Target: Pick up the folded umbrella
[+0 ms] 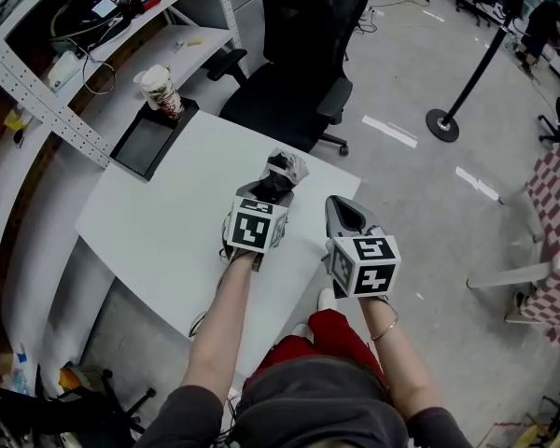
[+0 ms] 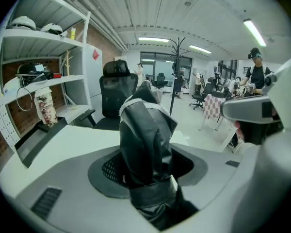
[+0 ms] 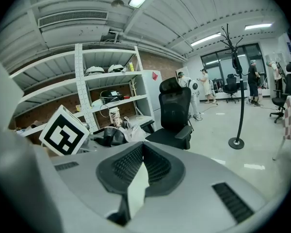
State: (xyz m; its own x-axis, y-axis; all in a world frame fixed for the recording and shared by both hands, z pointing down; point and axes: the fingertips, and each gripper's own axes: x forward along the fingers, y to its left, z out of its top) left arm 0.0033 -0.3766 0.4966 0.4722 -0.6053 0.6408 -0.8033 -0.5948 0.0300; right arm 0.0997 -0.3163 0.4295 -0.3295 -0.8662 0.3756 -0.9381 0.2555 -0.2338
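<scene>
Two tools: left gripper (image 1: 274, 190) clamps the folded umbrella (image 1: 285, 168), right gripper (image 1: 342, 211) is closed and empty; lifting clear likely needs a firm hold.

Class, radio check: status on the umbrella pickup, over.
Left gripper shut on folded black fabric umbrella. Right gripper shut, empty. Black office chair beyond, not blocking.

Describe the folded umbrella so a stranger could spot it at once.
Find the white table before the black office chair. Over its right part, the left gripper clamps the folded umbrella, the only black bundle with pale edging.
</scene>
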